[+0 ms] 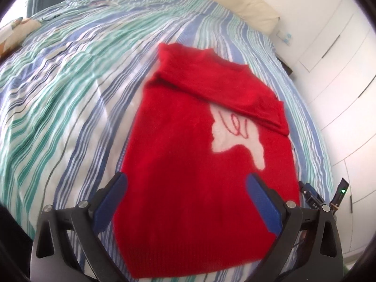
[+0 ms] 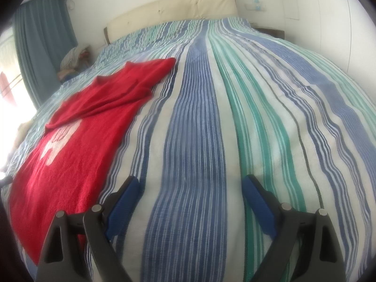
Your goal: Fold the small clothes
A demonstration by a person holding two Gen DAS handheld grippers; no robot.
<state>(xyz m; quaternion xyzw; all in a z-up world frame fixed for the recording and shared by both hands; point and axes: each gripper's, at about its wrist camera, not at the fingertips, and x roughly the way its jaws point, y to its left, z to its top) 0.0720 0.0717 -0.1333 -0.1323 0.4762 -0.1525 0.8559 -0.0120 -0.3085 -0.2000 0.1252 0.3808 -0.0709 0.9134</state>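
Note:
A small red sweater (image 1: 188, 164) with a white motif (image 1: 237, 134) lies flat on the striped bedspread (image 1: 70, 94). Its sleeves are folded across the chest near the collar. My left gripper (image 1: 188, 183) is open and empty, hovering over the sweater's lower part, one finger at each side. In the right wrist view the sweater (image 2: 77, 129) lies to the left. My right gripper (image 2: 190, 185) is open and empty over bare bedspread (image 2: 199, 117), to the right of the sweater's hem.
A cream headboard (image 2: 176, 7) stands at the bed's far end. White wardrobe doors (image 1: 340, 70) run along the right. A blue curtain (image 2: 40, 35) and a pile of items (image 2: 72, 58) are at the far left. A pillow (image 1: 14, 33) lies at the left edge.

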